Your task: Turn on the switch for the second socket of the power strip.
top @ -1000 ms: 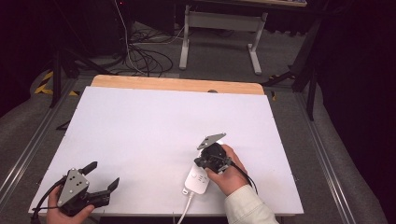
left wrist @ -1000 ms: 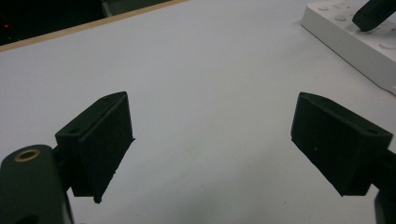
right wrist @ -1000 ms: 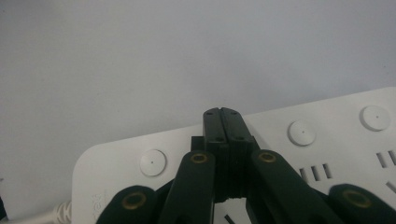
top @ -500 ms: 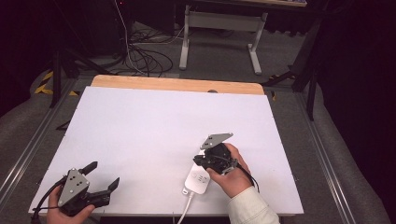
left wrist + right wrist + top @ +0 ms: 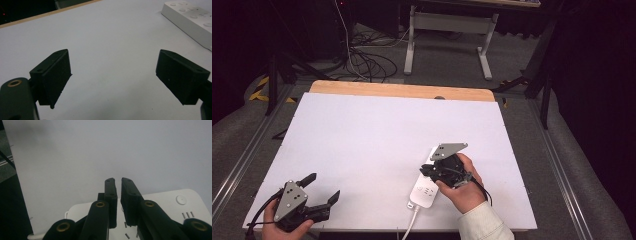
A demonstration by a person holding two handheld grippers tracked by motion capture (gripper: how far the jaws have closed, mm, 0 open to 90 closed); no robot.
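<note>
A: How is the surface seen?
B: A white table (image 5: 377,145) with a wooden far edge is seen; cables (image 5: 362,60) lie on the grey floor behind.

A: And the tongs?
B: The left gripper (image 5: 323,189) is held wide open, empty. The right gripper (image 5: 118,185) is nearly closed, empty, over the white power strip (image 5: 424,187) near the front edge.

The bench (image 5: 377,145) is covered by a smooth, matt white sheet, with a bare strip of light wood (image 5: 402,90) along its far edge. The power strip (image 5: 426,186) looks like smooth white plastic with a slight sheen. The left tongs (image 5: 113,77) have matt black jaws, faintly grainy, with a brass-coloured rivet; the right tongs (image 5: 118,195) show the same. A grey, dull plate (image 5: 450,150) tops the right tongs
</note>
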